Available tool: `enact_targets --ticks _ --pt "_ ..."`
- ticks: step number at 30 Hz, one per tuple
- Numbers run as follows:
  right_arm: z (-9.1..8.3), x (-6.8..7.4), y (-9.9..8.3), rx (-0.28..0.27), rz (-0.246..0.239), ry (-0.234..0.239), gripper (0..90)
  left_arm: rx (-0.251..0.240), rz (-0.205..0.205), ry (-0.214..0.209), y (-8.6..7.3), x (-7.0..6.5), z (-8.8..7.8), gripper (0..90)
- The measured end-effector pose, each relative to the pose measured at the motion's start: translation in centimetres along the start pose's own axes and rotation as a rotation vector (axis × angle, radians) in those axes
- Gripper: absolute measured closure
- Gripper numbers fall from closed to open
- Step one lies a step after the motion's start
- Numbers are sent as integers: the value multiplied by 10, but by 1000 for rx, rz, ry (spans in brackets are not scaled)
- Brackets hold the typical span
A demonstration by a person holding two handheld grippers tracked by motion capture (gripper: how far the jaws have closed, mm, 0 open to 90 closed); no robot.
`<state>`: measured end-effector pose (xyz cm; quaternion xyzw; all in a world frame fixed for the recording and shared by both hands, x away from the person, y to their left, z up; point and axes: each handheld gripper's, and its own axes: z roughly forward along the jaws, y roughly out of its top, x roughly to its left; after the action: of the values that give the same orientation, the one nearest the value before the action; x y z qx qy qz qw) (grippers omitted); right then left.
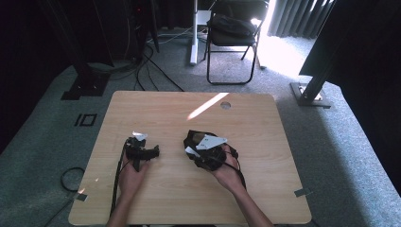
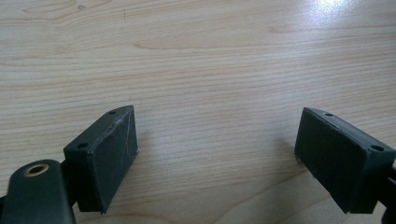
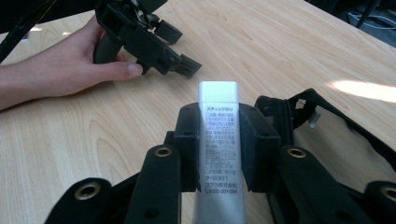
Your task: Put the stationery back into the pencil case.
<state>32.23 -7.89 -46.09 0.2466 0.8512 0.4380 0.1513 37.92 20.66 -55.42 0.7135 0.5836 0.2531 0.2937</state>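
A: Which step is in hand here?

B: The carry, I'd judge. The right tool [image 3: 218, 140] is pinching a slim white glue stick with black Japanese print [image 3: 218, 140] between its two pads, the stick standing lengthwise between the jaws with its flat pale end pointing away from the hand. It looks lifted above the pale wood-grain bench [image 3: 93, 130], though I can't tell how high.

A: And the other hand?

B: The left tool [image 2: 217, 135] has its jaws spread wide with nothing but bare bench between them. In the high view it sits at the left [image 1: 142, 150], well apart from the right one [image 1: 208, 149].

A: What is that black thing near the stick?

B: A floppy black fabric pouch with strap-like edges [image 3: 299, 112], lying on the bench just beside and beyond the right tool. Whether its mouth is open I can't make out.

A: So the next move?

B: Probably bringing the stick to the pouch. That calls for a steady pinch, the stick's far end aimed at the opening, and likely the left tool coming across to hold the fabric so it doesn't slide.
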Motion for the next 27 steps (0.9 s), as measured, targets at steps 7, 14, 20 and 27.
enact_targets --ticks 7,14,20,27 --pt "-4 -3 0 -9 7 -9 713 1 1 0 0 0 0 134" --pt "-7 -8 -1 -21 20 -21 713 1 1 0 0 0 0 134" --pt "-10 -11 0 -29 30 -29 713 1 1 0 0 0 0 134" --pt "-12 -14 -1 -34 38 -34 713 1 1 0 0 0 0 134"
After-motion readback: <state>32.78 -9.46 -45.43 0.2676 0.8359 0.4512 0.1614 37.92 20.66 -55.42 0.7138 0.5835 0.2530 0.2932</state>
